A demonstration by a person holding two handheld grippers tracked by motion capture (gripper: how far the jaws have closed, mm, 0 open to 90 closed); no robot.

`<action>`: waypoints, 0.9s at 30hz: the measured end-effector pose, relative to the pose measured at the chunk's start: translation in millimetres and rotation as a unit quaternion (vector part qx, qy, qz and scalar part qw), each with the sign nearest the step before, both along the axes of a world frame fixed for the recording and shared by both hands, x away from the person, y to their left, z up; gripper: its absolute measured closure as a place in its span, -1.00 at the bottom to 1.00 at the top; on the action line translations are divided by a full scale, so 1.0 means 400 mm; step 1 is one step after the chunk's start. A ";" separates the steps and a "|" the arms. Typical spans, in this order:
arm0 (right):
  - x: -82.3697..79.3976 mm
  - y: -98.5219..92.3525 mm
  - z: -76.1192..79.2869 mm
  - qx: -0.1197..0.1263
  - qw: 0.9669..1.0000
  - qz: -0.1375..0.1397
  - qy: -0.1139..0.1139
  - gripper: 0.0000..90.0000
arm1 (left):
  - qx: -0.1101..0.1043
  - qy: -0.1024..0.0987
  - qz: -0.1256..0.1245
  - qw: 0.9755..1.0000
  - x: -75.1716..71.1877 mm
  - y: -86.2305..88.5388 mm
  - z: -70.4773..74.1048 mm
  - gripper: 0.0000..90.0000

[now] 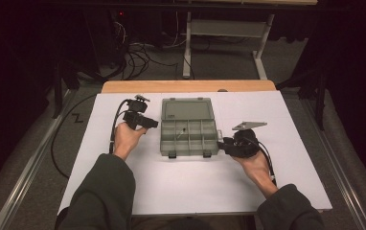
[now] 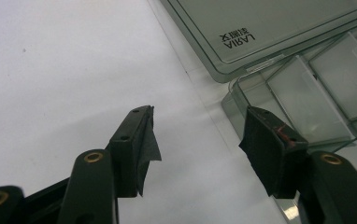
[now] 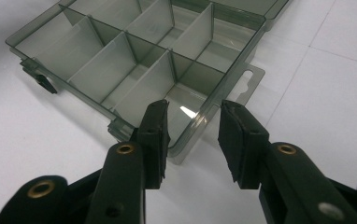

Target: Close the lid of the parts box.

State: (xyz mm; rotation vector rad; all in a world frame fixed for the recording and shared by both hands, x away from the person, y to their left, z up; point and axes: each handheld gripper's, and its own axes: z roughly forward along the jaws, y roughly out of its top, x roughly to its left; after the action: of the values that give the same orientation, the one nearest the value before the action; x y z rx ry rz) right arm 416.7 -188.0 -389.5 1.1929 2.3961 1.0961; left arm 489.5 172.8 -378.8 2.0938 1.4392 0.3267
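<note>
A clear smoky-grey plastic compartment box (image 1: 188, 136) lies at the centre of the white table (image 1: 195, 187), lid folded flat toward twelve o'clock. The left tool (image 1: 148, 122), at nine o'clock, gapes with nothing between its jaws. The right tool (image 3: 193, 128), at three o'clock, straddles the box's corner wall without clamping. The box looks almost empty; closing likely remains.
</note>
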 end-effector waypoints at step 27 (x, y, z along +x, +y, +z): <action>0.093 0.043 0.020 -0.041 0.997 -0.011 0.058 0.70 | 0.001 0.003 -0.009 1.000 0.029 -0.020 0.023 -0.07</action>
State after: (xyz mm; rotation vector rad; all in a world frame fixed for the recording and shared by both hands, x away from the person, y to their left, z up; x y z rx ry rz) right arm 453.7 -170.9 -381.7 1.2844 2.4823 0.9359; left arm 501.2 164.9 -369.6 2.1096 1.4233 0.3147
